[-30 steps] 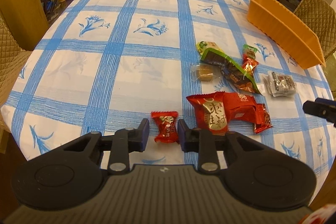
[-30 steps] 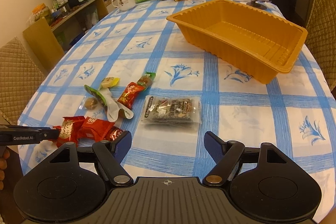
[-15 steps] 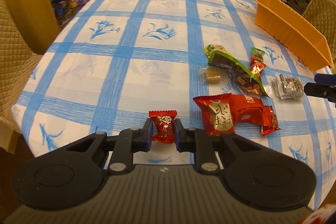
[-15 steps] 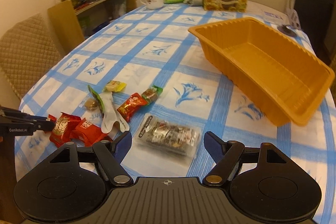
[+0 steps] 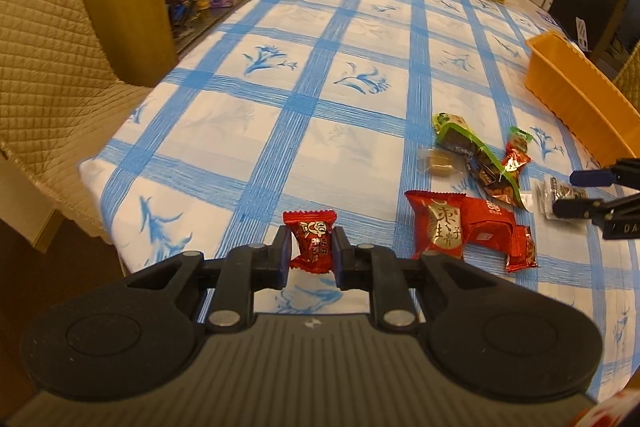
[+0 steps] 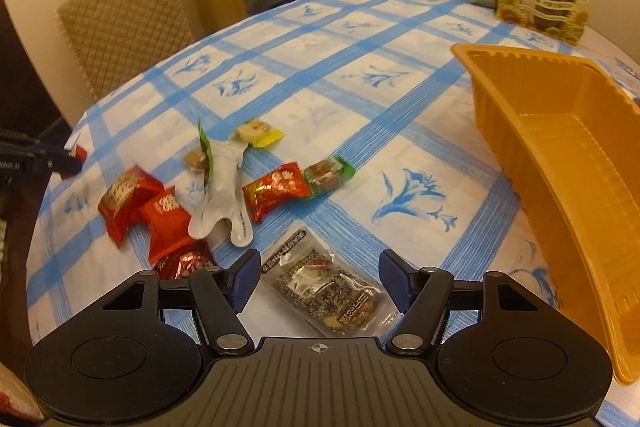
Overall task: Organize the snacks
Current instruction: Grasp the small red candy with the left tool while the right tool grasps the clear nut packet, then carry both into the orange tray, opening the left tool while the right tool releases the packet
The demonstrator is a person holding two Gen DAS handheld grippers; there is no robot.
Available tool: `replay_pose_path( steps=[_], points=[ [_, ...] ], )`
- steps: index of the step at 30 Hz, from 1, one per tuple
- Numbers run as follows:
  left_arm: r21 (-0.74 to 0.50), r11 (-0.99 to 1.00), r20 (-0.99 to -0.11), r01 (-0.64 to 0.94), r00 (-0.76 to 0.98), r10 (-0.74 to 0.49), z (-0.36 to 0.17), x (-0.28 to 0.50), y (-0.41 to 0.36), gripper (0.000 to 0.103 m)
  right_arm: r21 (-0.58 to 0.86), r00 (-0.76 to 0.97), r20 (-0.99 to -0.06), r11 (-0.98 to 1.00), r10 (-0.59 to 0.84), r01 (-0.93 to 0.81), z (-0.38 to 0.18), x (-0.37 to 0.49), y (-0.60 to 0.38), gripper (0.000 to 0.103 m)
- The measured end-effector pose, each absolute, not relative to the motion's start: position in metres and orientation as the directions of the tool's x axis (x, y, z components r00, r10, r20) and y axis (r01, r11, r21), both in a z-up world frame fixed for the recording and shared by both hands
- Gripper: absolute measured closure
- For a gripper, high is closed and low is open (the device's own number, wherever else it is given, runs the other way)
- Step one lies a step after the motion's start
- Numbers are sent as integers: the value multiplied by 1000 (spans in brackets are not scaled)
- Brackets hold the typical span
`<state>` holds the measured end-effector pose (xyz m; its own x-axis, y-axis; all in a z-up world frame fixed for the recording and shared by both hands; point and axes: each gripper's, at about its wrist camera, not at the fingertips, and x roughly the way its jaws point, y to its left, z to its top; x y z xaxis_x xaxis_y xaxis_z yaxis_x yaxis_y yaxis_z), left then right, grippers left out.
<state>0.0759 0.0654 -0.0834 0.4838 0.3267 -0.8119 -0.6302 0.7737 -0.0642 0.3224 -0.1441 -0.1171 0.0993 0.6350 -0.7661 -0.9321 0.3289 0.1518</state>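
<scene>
Left wrist view shows the left tool clamped narrow on a small red candy, held upright between the pads and lifted just clear of the checked surface. Right wrist view shows the right tool about half wide and closing, with a clear packet of dark seed bar lying between its fingers on the cloth; the pads do not press on it. That packet's long axis runs slantwise, from near the left finger down toward the right one, so the jaws meet it across its length at an angle, and I judge a slight roll of the wrist would square the grip. The orange tray sits to the right of this tool, near it and empty, its long side running away from the camera; the right hand is plainly the nearer one to it, while the left tool has the whole snack cluster between itself and the tray. Counting what still lies loose: two larger red packets overlapping each other, one red-and-green candy, one yellow candy, one small brown sweet in clear wrap, one long white-and-green wrapper. With the held candy and the seed bar, that makes eight snacks, none yet in the tray.
</scene>
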Motion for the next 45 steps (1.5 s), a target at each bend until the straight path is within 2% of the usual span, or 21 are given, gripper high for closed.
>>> replay_pose_path(
  steps=[4, 6, 11, 19, 26, 38, 45],
  points=[
    [-61, 764, -807, -643, 482, 341, -79, 73, 60, 84, 122, 75, -784, 271, 616, -955, -120, 314, -143, 38],
    [-60, 762, -804, -645, 483, 346, -78, 73, 56, 84, 116, 68, -791, 257, 608, -960, -122, 310, -143, 51],
    [-57, 764, -800, -643, 488, 350, -74, 76, 49, 84, 106, 103, -785, 296, 611, -949, -124, 305, -146, 64],
    [-54, 805, -790, -590, 519, 327, -63, 95, 35, 84, 152, 142, -774, 399, 617, -904, -109, 304, -163, 66],
    [-51, 882, -771, -468, 580, 263, -49, 137, 16, 84, 219, 232, -738, 550, 634, -806, -72, 317, -202, 66],
    [-71, 985, -714, -157, 698, 60, -25, 277, -48, 84, 255, 434, -688, 753, 582, -606, -27, 368, -256, 65],
    [-90, 994, -696, -57, 717, -23, -17, 355, -78, 84, 266, 489, -676, 801, 552, -537, -22, 407, -269, 65]
  ],
)
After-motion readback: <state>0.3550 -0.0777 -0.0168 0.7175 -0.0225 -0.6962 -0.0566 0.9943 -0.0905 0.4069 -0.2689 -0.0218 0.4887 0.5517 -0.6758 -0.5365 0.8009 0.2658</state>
